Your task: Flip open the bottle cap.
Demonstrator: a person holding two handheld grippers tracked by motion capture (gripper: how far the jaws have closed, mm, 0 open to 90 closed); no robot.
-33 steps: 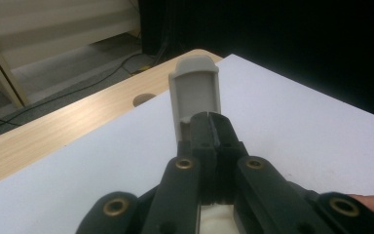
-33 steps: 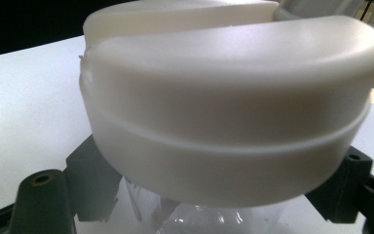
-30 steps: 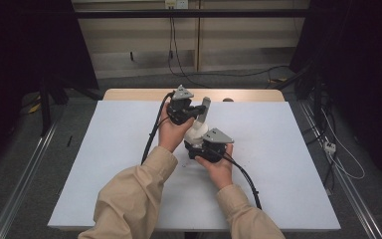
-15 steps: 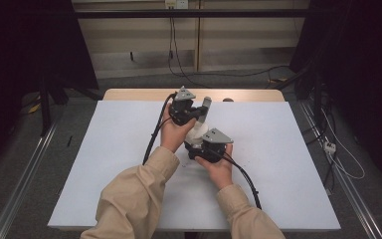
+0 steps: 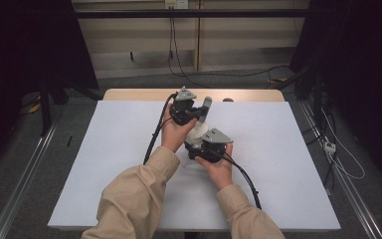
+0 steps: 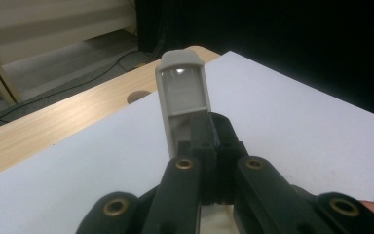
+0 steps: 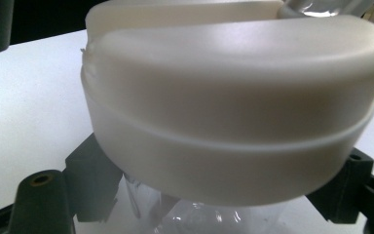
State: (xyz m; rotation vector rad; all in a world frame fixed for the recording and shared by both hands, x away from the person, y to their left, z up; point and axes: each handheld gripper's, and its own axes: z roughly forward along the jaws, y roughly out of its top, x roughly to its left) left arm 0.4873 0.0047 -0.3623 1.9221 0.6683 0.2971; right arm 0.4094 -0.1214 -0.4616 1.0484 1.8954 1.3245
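A clear container [image 7: 199, 214] with a wide white lid [image 7: 233, 97] is held low over the white table, and the lid [image 5: 197, 132] also shows between the two hands in the high view. My right gripper [image 7: 214, 195] is shut on the clear body just under the lid, one jaw on each side. A grey flat tab with a clear window [image 6: 182, 97] sticks up from the lid side. My left gripper [image 6: 214, 134] is shut on the tab's base. From above, the left gripper [image 5: 191, 112] sits behind the right gripper [image 5: 202, 144], with the tab [image 5: 206, 105] pointing away.
The white table sheet [image 5: 104, 164] spreads wide on both sides of the hands. A bare wooden strip [image 5: 139, 94] runs along the far edge, with a round hole [image 6: 139, 96] in it. Cables trail from both grippers toward the person.
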